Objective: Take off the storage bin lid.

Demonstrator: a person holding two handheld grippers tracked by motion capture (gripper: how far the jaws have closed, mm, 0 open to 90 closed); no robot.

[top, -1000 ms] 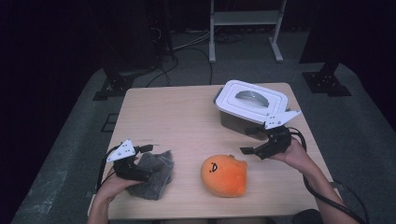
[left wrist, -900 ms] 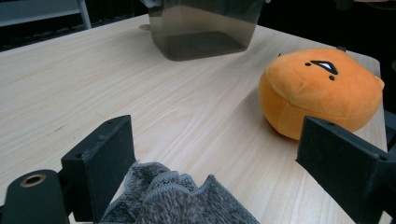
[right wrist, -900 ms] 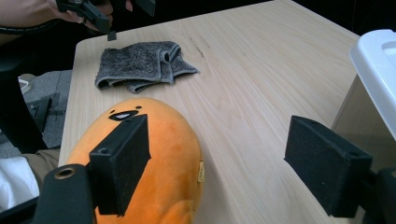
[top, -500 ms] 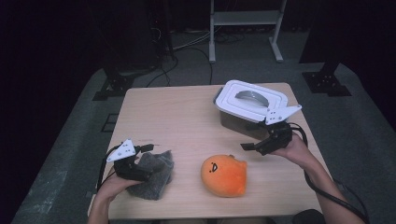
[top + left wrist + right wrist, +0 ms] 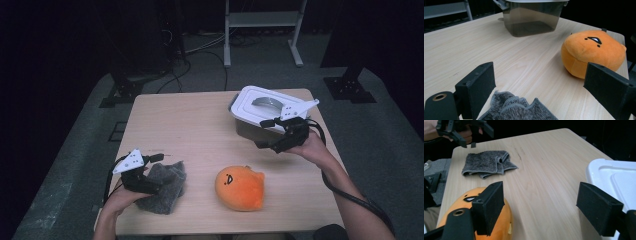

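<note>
Left gripper (image 5: 152,167) held low at the near left of the table by the left hand (image 5: 125,197), forearm entering from the bottom edge; jaws spread wide apart, nothing between them; right gripper (image 5: 265,134) raised at the far right in the right hand (image 5: 310,147), forearm running back to the bottom right corner; jaws likewise wide apart and empty; cable trailing along the forearm.
</note>
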